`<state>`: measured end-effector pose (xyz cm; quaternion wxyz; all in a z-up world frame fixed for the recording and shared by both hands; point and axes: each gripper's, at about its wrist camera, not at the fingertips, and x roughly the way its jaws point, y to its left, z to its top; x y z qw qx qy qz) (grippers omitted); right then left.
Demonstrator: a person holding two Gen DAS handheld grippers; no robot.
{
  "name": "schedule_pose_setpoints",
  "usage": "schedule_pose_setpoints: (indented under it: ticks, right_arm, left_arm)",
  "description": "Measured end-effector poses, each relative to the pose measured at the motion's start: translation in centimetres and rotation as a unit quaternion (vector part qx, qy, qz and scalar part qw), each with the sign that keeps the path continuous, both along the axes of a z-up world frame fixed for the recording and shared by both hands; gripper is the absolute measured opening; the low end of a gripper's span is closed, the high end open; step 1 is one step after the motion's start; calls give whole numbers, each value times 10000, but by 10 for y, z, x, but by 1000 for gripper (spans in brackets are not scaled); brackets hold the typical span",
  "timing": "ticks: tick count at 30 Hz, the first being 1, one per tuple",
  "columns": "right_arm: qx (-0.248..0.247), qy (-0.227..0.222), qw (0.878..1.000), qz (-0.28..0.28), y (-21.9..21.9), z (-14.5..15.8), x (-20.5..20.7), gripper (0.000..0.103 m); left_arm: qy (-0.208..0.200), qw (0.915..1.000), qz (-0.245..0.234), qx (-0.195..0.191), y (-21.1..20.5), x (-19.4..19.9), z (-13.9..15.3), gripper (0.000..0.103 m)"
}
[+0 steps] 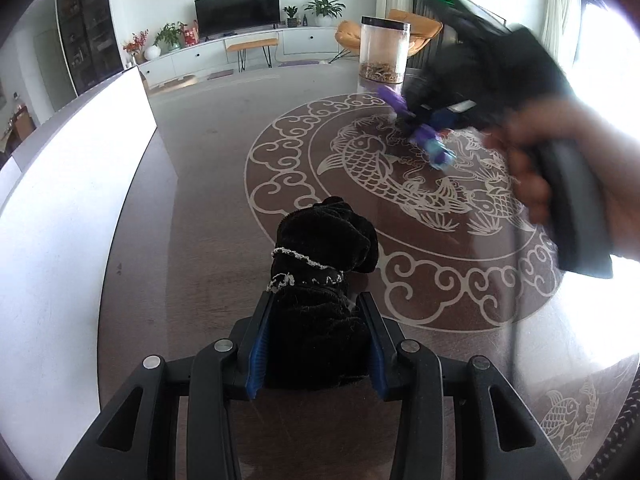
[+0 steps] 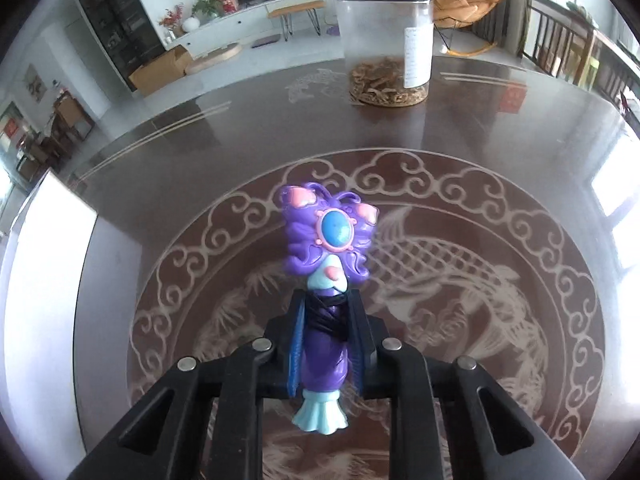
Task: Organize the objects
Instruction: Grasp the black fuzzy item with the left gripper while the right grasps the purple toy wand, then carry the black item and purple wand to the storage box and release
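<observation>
A black velvet pouch (image 1: pixel 324 236) with a thin white lace trim lies bunched on the dark glass-topped table (image 1: pixel 208 184). My left gripper (image 1: pixel 316 298) is shut on its near end, with the blue pads pressed against both sides. A purple and light-blue toy figure (image 2: pixel 328 236) with a blue oval gem and pink details sits between the fingers of my right gripper (image 2: pixel 326 300), which is shut on its body above the carp pattern. In the left wrist view the right gripper (image 1: pixel 424 120) is blurred at the upper right, with the toy (image 1: pixel 438 152) in it and a hand (image 1: pixel 560 152) around its handle.
A clear plastic jar (image 2: pixel 386 40) with a black lid and dried bits at the bottom stands at the far side of the table. A white board (image 1: pixel 60 220) runs along the table's left edge. Chairs and a TV cabinet stand beyond the table.
</observation>
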<state>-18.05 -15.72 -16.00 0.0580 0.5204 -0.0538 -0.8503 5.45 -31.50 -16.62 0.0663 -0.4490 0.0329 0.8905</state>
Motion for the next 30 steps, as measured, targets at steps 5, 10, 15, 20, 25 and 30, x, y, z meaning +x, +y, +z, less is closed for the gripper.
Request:
schedule_pose_setpoints:
  ticks: [5,10,15,20,25,30]
  right_arm:
    - [-39,35,9997,242,24,-2,47,20]
    - [-28,45,9991,417,44,-4,113,20]
    - [-82,-88,9982,588,63,-3,192,20]
    - [327,-151,9973,636,70,-1,224,52]
    - [511,-195,9973,493,66,-3,217,56]
    - [784,-80,9950,612,62,-4,214,31]
  left_arm:
    - [-10,10000,33,23,0,-3,0,40]
    - [-91,9998,-55,147,-1,6,0,40]
    - [-206,9979,-321,528,-6,41,1,40]
    - [-206,9962,-372,762,-12,66,2,41]
    - [-403,9960,-420,680,-11,61,5,66]
    - [-361,9975,-574,183,0,58,0,73]
